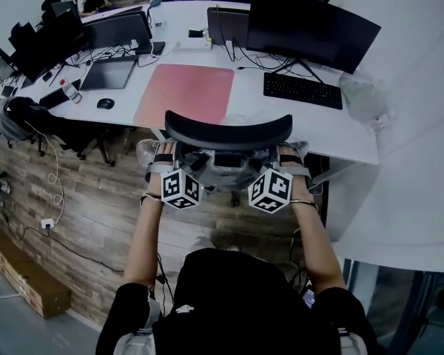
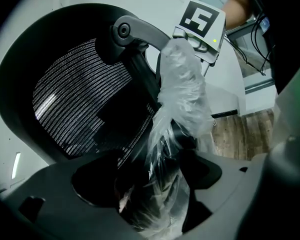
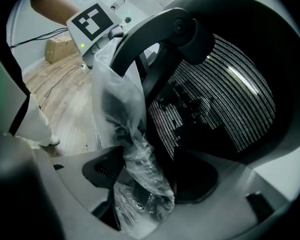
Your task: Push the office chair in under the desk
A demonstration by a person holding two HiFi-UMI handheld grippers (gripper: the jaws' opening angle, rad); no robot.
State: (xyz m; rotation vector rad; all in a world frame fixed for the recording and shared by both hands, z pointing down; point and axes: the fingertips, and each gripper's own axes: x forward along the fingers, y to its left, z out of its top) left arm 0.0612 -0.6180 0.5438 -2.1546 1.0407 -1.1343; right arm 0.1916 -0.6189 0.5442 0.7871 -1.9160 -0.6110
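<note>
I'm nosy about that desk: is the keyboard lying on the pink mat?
No, the keyboard lies on the bare white desk, apart from the mat and to its right.

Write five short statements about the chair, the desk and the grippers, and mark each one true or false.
1. The left gripper and the right gripper both have their jaws closed on the back of the office chair. True.
2. Clear plastic is wrapped around part of the chair's frame. True.
3. The mat on the desk is green. False: it is pink.
4. The keyboard lies left of the mat. False: it lies to the right.
5. A mouse lies left of the mat. True.
</note>
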